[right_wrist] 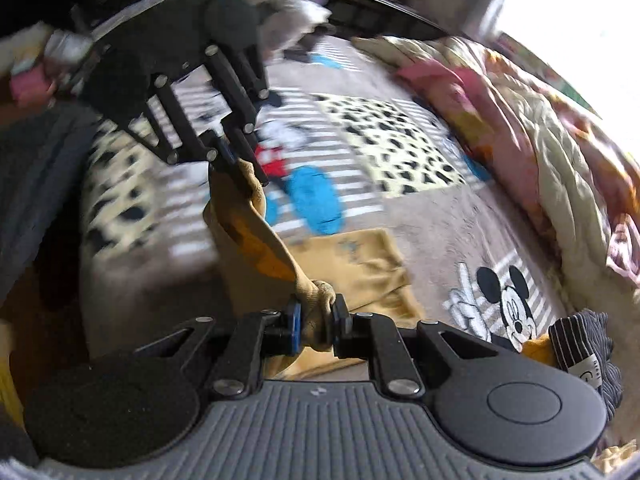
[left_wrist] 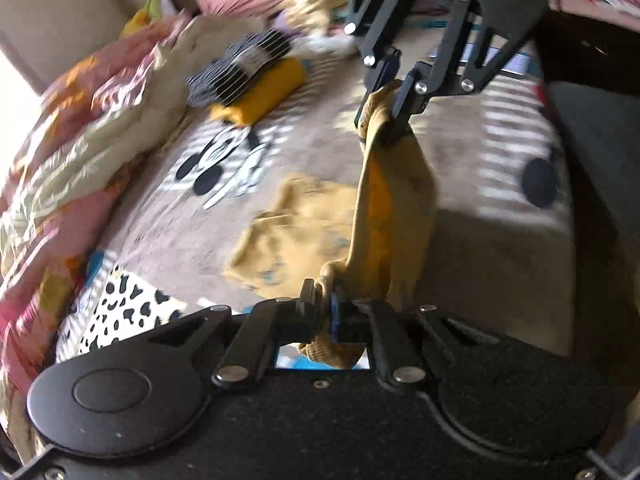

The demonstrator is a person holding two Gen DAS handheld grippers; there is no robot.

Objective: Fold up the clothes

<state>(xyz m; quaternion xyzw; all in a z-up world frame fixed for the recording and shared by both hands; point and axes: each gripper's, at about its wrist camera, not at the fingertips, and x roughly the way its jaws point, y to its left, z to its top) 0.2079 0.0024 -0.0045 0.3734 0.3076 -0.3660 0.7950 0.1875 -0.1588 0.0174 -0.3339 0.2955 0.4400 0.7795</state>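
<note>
Left gripper (left_wrist: 326, 300) squeezed tight on one bunched end of a tan garment (left_wrist: 390, 216), cloth pinched hard between the two pads. Right gripper (right_wrist: 316, 316) clamped on the other bunched end of the same tan garment (right_wrist: 256, 240), a fat wad of cloth filling the gap between its pads. Seen from the left wrist, the right gripper (left_wrist: 386, 116) up near the top, nipping the cloth at its tip. Seen from the right wrist, the left gripper (right_wrist: 236, 164) up on the left side, biting the cloth too. Held between the two tools like a short rope, twisted and pulled fairly straight, with a brighter orange inner side showing in the middle. Lower part of the garment hanging down and spread loose on the bed blanket (left_wrist: 168, 208), below and between both tools, with small blue marks on it. Blanket brown, with cartoon mouse pictures, grey and white stripes, and a cream patch with black spots (right_wrist: 384, 144). Farther off on the blanket, a folded yellow piece (left_wrist: 264, 92) with a dark striped piece (left_wrist: 236, 68) lying on top of it, well apart from the held cloth. Along the bed edge, a puffy quilt (left_wrist: 80, 136) in pink, cream and orange. Much of both views smeared and blurry.
</note>
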